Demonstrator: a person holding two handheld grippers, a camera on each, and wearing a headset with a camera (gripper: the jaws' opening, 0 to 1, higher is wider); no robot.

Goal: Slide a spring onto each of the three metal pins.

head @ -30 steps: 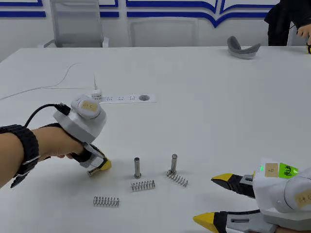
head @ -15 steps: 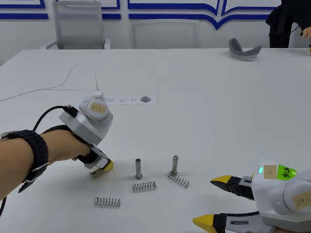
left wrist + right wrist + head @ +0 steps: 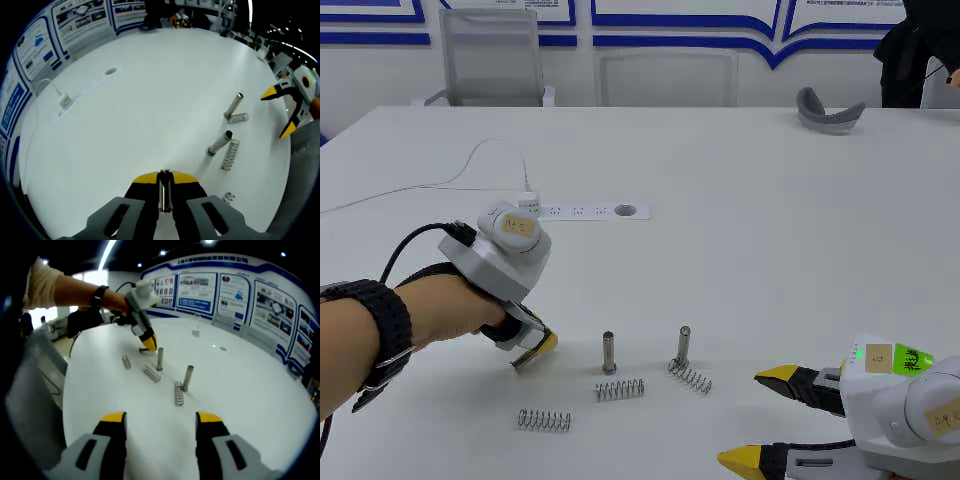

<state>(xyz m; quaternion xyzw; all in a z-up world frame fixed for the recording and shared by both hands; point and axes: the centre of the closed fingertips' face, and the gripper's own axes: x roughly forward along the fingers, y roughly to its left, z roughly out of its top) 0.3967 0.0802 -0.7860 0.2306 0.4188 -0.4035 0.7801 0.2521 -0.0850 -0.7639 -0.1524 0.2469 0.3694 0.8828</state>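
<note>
My left gripper (image 3: 535, 348) (image 3: 164, 186) is shut on a short metal pin (image 3: 163, 195), held low over the white table (image 3: 740, 250), left of the others. Two metal pins stand upright: one (image 3: 609, 352) (image 3: 219, 143) (image 3: 160, 358) nearer the left gripper, the other (image 3: 683, 345) (image 3: 233, 105) (image 3: 188, 377) to its right. Three springs lie flat: one (image 3: 544, 420) (image 3: 126, 361) at front left, one (image 3: 619, 388) (image 3: 151, 373) before the first pin, one (image 3: 690, 375) (image 3: 178, 393) against the second pin's base. My right gripper (image 3: 757, 418) (image 3: 160, 419) is open and holds nothing, at the front right.
A white power strip (image 3: 585, 212) with its cable (image 3: 440, 183) lies further back on the table. A grey curved object (image 3: 830, 110) rests at the far right. Chairs (image 3: 495, 60) stand behind the table. A person (image 3: 920, 50) is at the back right.
The head camera has shifted a little, so the whole picture sits lower. The left gripper still holds the pin in about the same spot. The right gripper stays open.
</note>
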